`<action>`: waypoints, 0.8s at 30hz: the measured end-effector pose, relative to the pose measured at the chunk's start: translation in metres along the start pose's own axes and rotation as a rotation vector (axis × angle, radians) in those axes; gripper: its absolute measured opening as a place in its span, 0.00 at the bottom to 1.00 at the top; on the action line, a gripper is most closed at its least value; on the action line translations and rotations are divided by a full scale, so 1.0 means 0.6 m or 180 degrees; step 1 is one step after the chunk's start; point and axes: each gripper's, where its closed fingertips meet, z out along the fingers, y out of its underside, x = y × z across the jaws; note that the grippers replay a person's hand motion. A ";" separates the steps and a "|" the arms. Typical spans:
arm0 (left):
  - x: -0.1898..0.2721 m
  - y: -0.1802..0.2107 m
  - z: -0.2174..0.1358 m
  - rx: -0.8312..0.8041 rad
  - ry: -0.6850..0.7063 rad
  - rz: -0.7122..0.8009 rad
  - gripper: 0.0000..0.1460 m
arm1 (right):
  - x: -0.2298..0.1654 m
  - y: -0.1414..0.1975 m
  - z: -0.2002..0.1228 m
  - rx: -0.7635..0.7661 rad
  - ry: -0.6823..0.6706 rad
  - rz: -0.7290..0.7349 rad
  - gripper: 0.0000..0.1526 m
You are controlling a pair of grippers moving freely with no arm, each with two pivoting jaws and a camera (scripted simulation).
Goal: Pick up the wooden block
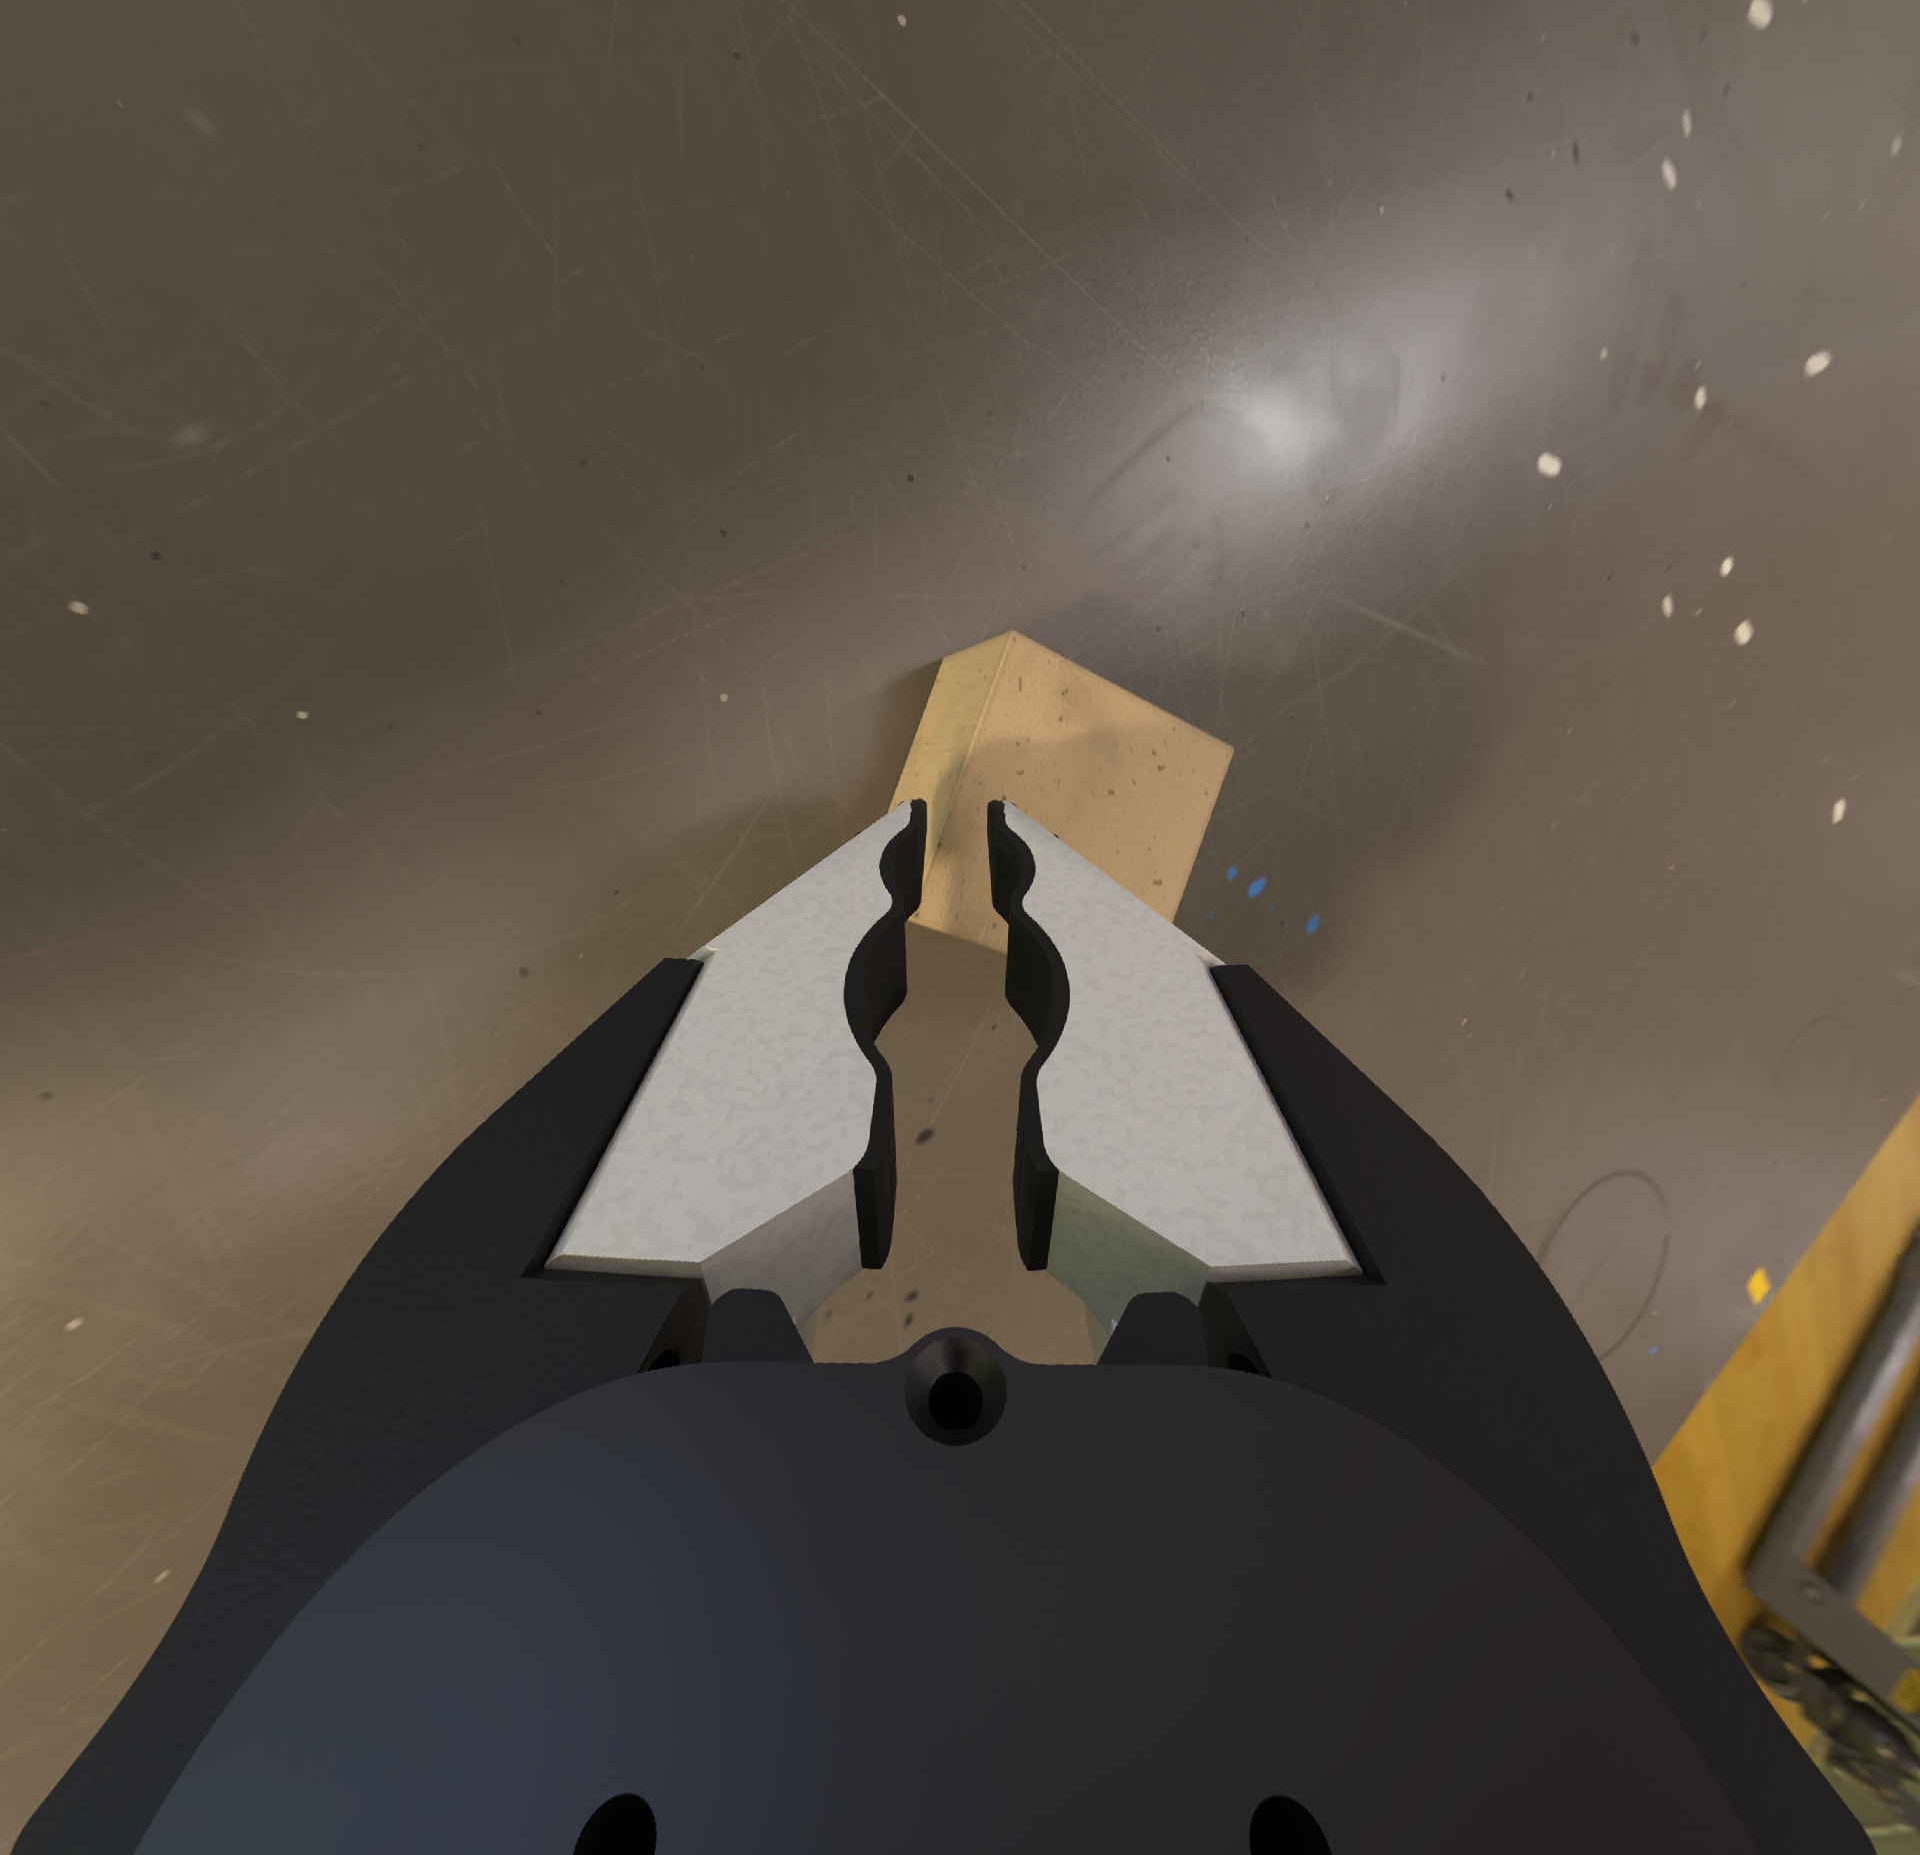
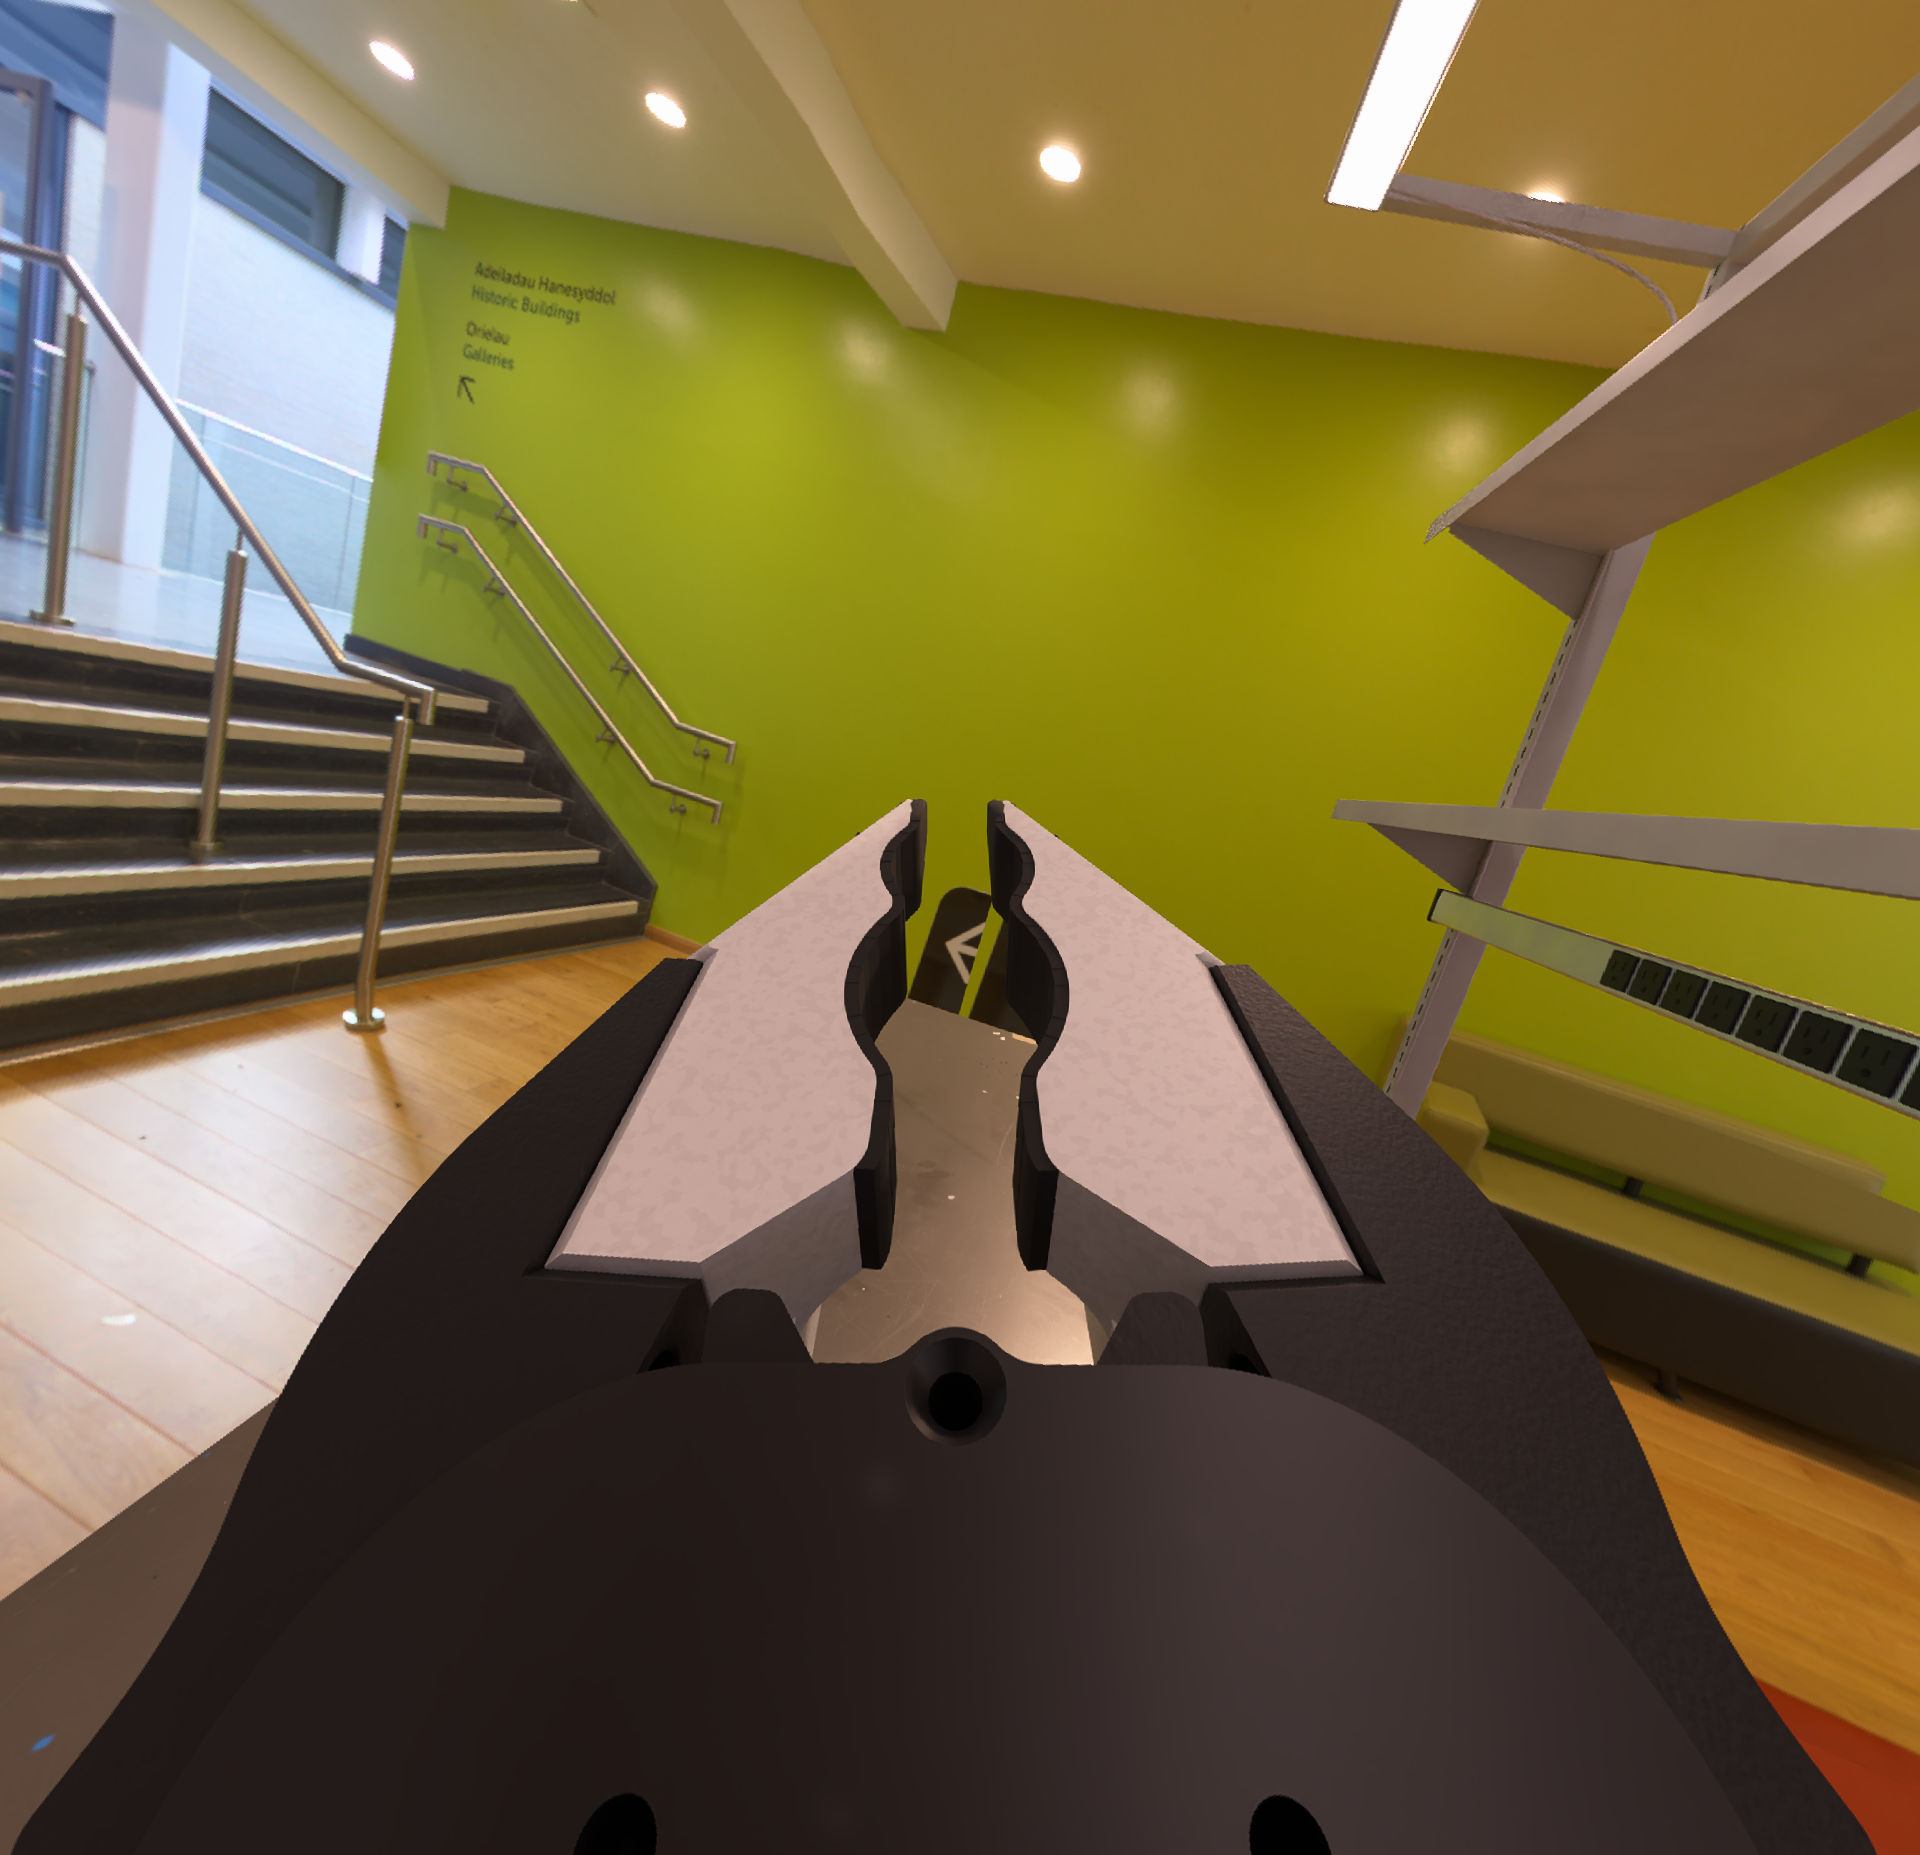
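The wooden block [image 1: 1081, 777] is a pale tan box with dark specks. It lies on a scratched grey-brown table top [image 1: 520, 455], turned at an angle. My left gripper [image 1: 956, 813] points down at it from above, its fingertips over the block's near left corner. Its jaws stand almost together with only a narrow slit, and nothing is between them. My right gripper [image 2: 956, 813] points out level into the room, jaws equally close, holding nothing. The block does not show in the right wrist view.
A yellow wooden frame with metal parts [image 1: 1829, 1390] sits at the table's lower right. The right wrist view shows a strip of table [image 2: 956, 1099], a dark sign with a white arrow [image 2: 961, 948], grey shelving with a power strip [image 2: 1766, 1026], stairs [image 2: 260, 818] and a green wall.
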 end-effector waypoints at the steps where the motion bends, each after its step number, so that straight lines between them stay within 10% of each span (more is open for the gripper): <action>1: 0.001 0.002 -0.005 -0.0022 -0.0055 0.0066 0.08 | 0.002 0.001 -0.001 -0.0001 0.0003 0.0010 0.07; 11: 0.207 0.100 -0.025 -0.1032 0.0971 0.1170 0.07 | 0.019 0.006 -0.007 -0.0036 0.0105 0.0047 0.07; 24: 0.058 0.010 0.003 -0.0435 -0.0828 0.1195 0.66 | 0.044 0.044 0.002 -0.0364 0.0360 -0.0142 0.07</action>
